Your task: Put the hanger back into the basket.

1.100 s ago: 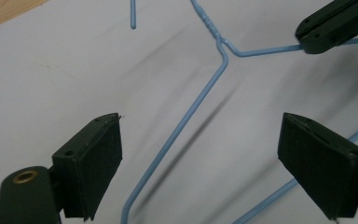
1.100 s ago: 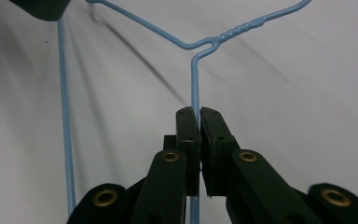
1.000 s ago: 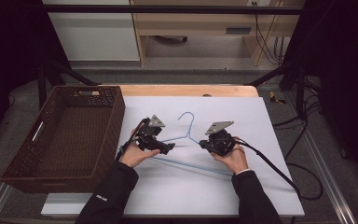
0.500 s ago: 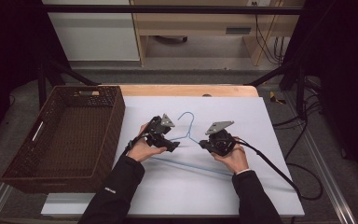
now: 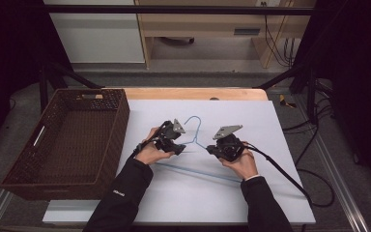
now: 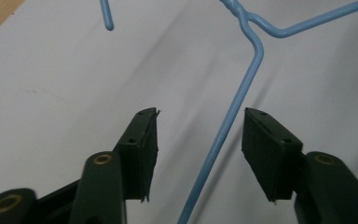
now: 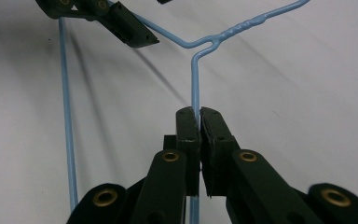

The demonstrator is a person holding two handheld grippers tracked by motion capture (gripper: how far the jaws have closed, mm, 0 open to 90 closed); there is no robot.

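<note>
The blue wire hanger (image 5: 196, 145) lies on the white counter (image 5: 270, 125), its hook pointing away from the person. The right gripper (image 7: 199, 116) is clenched on one sloping wire. The left gripper (image 6: 199, 135) straddles the other slope, jaws spread apart. Both forearms reach in low, hands angled inward. A wicker basket (image 5: 67, 140) sits left.

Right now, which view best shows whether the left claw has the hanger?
Left gripper view: the left claw is open, the hanger wire passing between its jaws untouched. The high view shows the whole hanger but hides that gap; the right gripper view shows the right claw shut on it.
</note>
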